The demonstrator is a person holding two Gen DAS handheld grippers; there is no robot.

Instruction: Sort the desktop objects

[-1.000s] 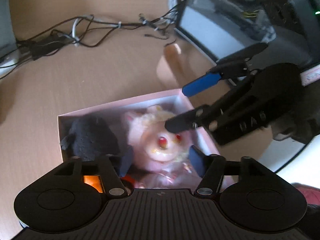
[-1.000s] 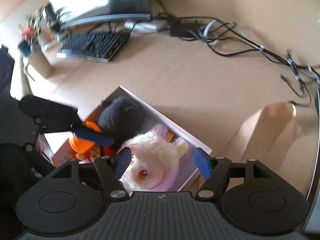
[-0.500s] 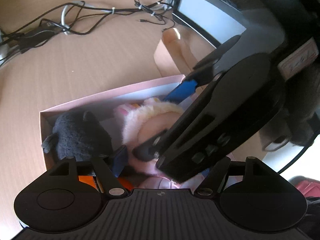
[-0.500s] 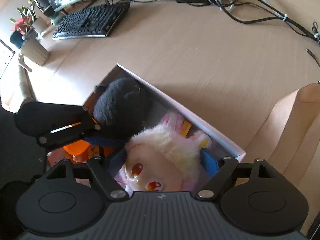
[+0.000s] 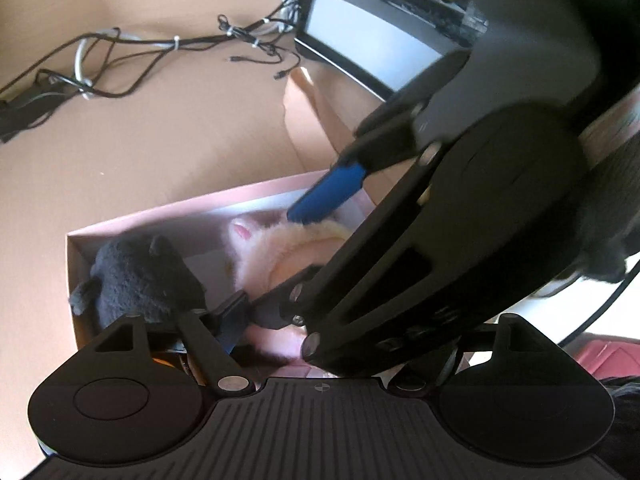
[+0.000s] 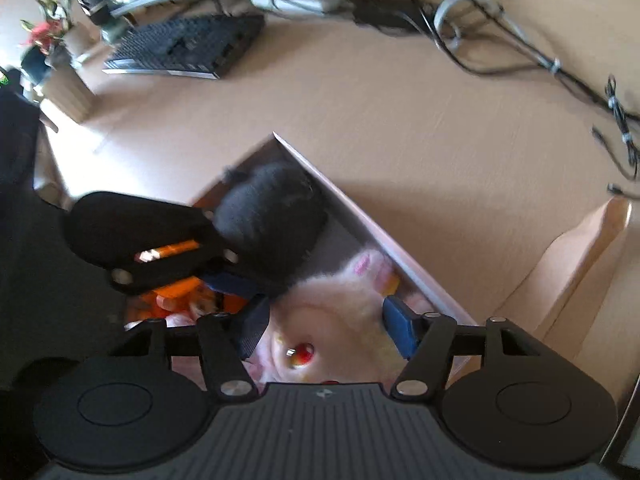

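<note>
Right gripper (image 6: 326,330): jaws wide, straddling pink plush (image 6: 340,308) at 6 o'clock, not closed | left gripper (image 6: 224,276): spread cannot be judged | grey plush (image 6: 268,220), 10 o'clock, in box (image 6: 360,216) | risk: tongs collide, plush slips.

No legible text in either view: the label (image 5: 608,132) on the right gripper's body is blurred, and the keyboard (image 6: 188,46) keys are too small.
</note>
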